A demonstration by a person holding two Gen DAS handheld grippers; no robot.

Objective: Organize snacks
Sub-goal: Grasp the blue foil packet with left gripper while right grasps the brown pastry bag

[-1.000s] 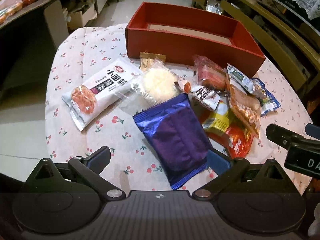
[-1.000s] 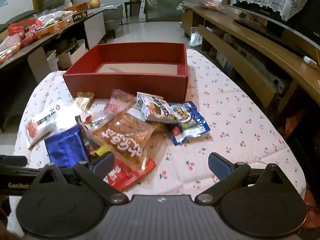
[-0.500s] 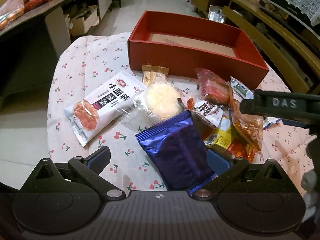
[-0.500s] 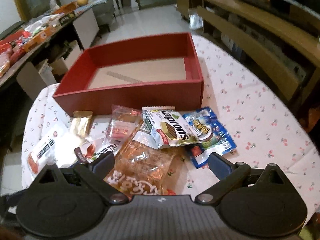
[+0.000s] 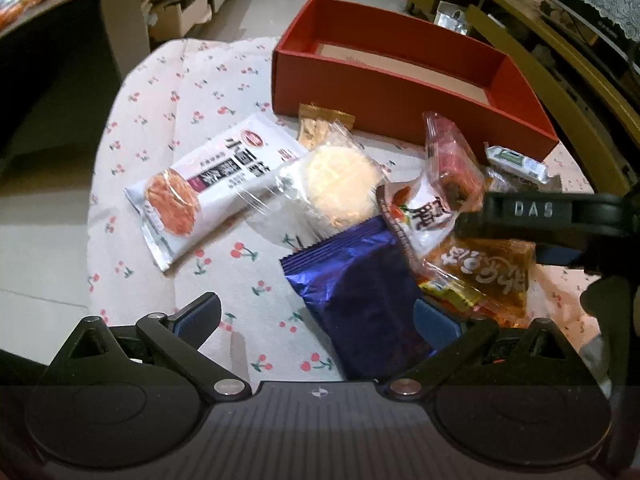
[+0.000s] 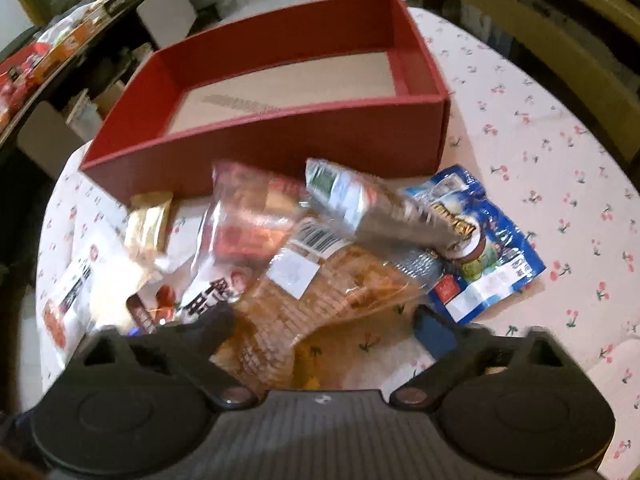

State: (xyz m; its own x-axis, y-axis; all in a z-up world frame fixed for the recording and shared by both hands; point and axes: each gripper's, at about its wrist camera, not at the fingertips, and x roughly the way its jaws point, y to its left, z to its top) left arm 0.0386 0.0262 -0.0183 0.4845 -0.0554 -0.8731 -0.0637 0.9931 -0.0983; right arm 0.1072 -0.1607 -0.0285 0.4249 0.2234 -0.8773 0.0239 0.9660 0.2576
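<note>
Left wrist view: the left gripper (image 5: 316, 314) is spread wide over the blue foil packet (image 5: 360, 296), with the red box (image 5: 384, 96) up at 12 o'clock behind the snack pile. Right wrist view: the right gripper (image 6: 324, 326) hangs spread above the orange snack bag (image 6: 320, 300), blue pouch (image 6: 480, 240) at 2 o'clock, red box at 12.

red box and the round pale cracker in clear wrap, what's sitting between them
In the left wrist view, a small gold wrapped snack lies between the red box and the round cracker, right against the box's front wall.
</note>
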